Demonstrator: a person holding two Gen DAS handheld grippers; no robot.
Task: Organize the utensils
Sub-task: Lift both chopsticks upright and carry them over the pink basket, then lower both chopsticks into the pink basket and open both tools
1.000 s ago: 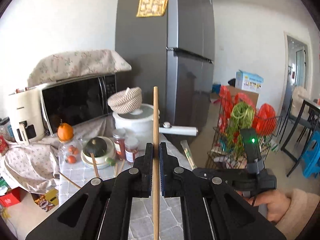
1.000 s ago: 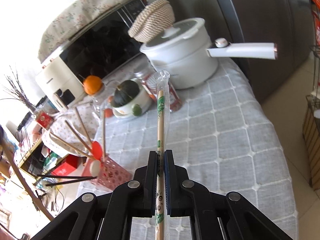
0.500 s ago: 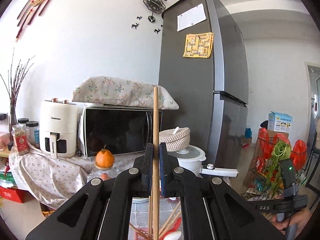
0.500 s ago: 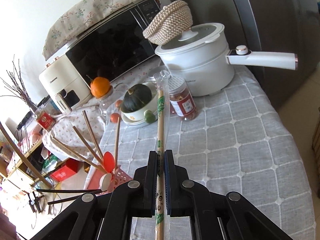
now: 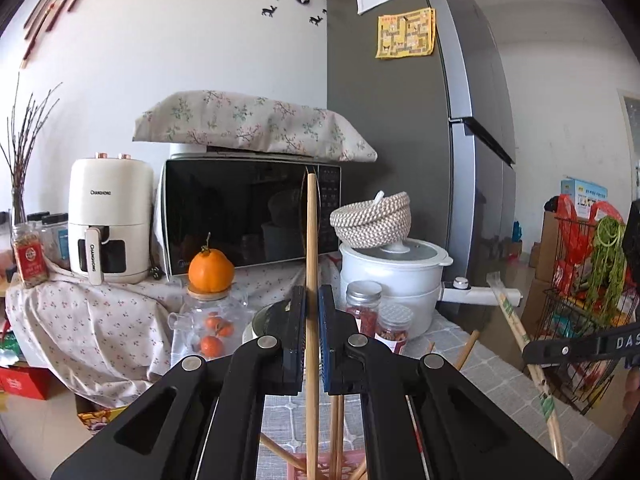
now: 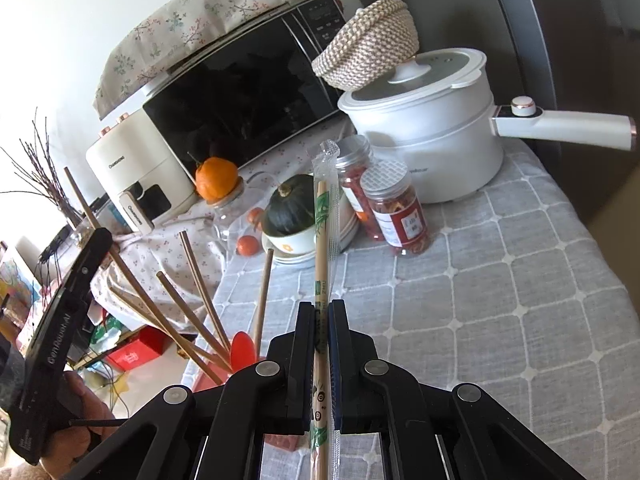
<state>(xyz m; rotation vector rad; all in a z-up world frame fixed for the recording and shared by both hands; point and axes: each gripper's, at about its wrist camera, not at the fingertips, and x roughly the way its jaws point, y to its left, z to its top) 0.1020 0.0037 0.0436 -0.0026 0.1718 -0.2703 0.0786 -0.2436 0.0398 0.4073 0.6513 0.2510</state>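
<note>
Left gripper [image 5: 311,340] clenched on bare chopstick [image 5: 311,240], right gripper [image 6: 322,344] on wrapped chopstick [image 6: 325,216]: lower each upright, tip-first, into pink holder [image 5: 320,468], releasing only once seated.

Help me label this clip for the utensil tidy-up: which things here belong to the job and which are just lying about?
Job:
- bare chopstick clamped in left tool
- wrapped chopsticks clamped in right tool
- pink holder with chopsticks and a red spoon

Lying about:
- white pot
- jars
- orange
- microwave
</note>
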